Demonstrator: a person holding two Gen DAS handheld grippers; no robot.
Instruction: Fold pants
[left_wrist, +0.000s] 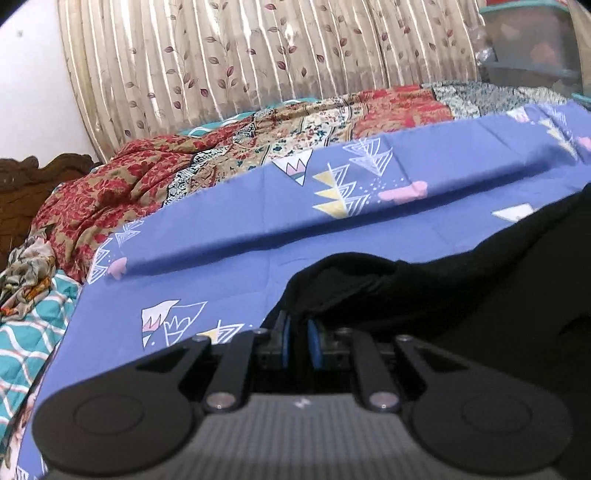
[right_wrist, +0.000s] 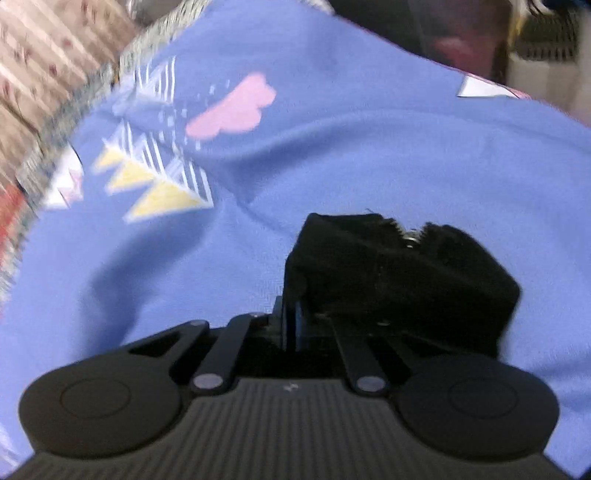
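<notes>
Jaws clamped on black pants (right_wrist: 402, 280)

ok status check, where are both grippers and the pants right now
Left gripper shut on black pants. Right gripper shut on a bunched end of them. Pants on the blue sheet. Nothing in the way.

Both cameras ride low and close over the blue sheet (left_wrist: 221, 266). The left wrist view faces the curtain (left_wrist: 258, 55) at 12 o'clock; the right wrist view tilts steeper, curtain at 10 o'clock. Both views share the sheet.
</notes>
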